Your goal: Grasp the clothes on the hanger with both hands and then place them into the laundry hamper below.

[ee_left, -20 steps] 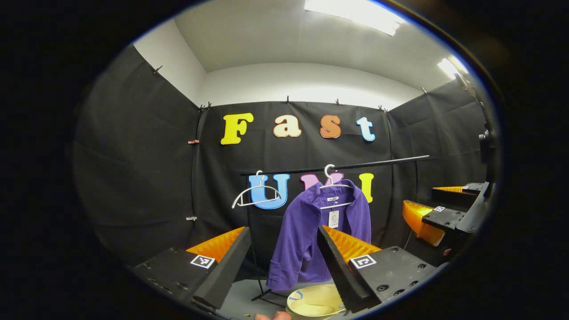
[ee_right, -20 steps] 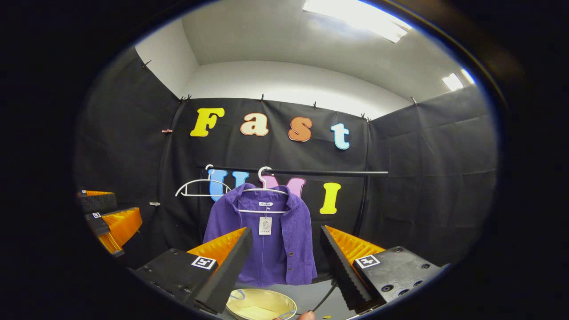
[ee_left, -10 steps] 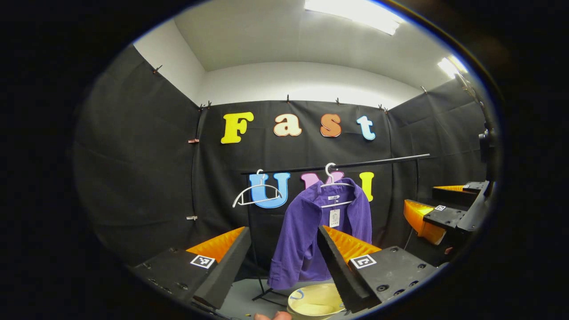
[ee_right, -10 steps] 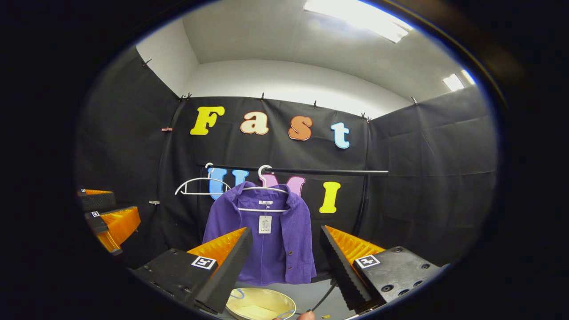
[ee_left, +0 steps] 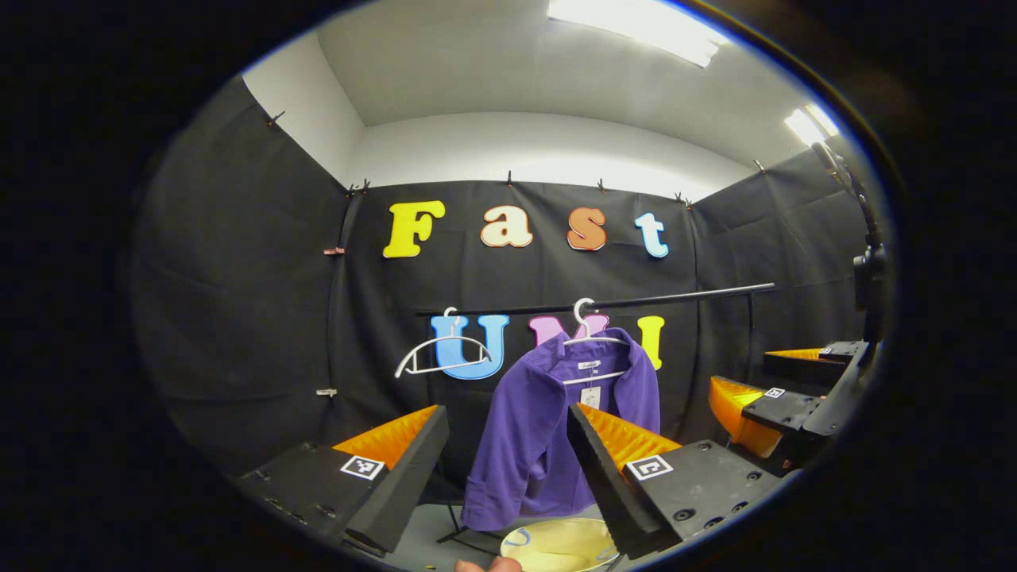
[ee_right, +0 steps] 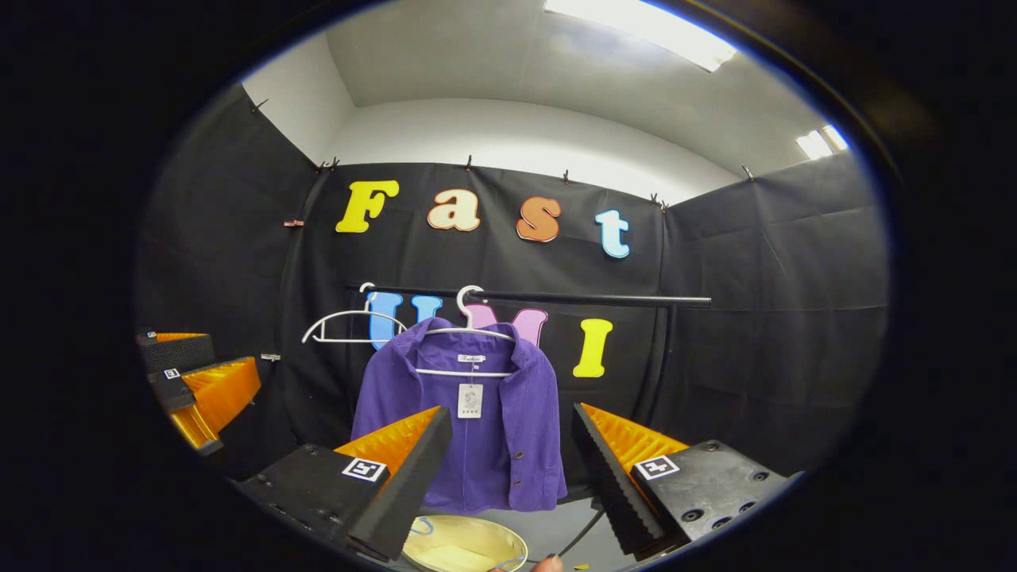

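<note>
Purple shirt (ee_right: 469, 429) hangs on white hanger (ee_right: 469, 330) at frame centre, on black rail (ee_right: 556, 299), above pale hamper (ee_right: 465, 546) at the bottom edge. Right gripper (ee_right: 508, 469) spread wide, holding nothing, shirt seen between its fingers. Left gripper (ee_left: 504, 469) also spread, empty; shirt (ee_left: 540, 445) just right of centre, hamper (ee_left: 556, 544) partly cut off. Spare hanger (ee_left: 441, 357) left of shirt. Grey floor (ee_left: 421, 540), black cloth walls. Fingertip (ee_left: 489, 565) at bottom edge, mostly cropped.
</note>
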Action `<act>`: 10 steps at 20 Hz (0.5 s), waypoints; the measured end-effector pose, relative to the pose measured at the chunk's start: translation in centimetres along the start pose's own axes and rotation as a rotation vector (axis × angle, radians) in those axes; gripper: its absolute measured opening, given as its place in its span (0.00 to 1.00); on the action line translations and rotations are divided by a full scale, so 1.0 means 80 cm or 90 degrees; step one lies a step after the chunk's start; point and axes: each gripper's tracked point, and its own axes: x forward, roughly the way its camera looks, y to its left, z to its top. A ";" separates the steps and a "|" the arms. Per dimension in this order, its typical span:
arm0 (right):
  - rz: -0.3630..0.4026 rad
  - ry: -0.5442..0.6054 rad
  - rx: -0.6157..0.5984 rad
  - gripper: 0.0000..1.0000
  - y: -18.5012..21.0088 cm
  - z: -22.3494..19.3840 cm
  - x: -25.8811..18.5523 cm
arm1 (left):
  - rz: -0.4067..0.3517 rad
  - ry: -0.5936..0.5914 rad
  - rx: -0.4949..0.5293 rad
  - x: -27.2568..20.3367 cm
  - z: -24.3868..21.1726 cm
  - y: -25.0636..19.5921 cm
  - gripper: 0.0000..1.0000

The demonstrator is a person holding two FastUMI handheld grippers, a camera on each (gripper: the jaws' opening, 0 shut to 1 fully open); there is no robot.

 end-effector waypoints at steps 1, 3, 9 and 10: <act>-0.003 0.000 -0.002 0.99 -0.006 -0.004 0.017 | -0.004 -0.001 0.002 0.018 -0.002 -0.009 0.95; -0.003 0.000 0.003 0.97 -0.015 -0.010 0.051 | -0.007 0.002 0.006 0.057 -0.009 -0.027 0.95; 0.037 0.007 0.025 0.98 -0.017 -0.043 0.162 | 0.035 0.013 0.023 0.179 -0.039 -0.050 0.94; 0.042 0.010 0.027 0.98 -0.018 -0.050 0.176 | 0.041 0.017 0.028 0.200 -0.048 -0.053 0.97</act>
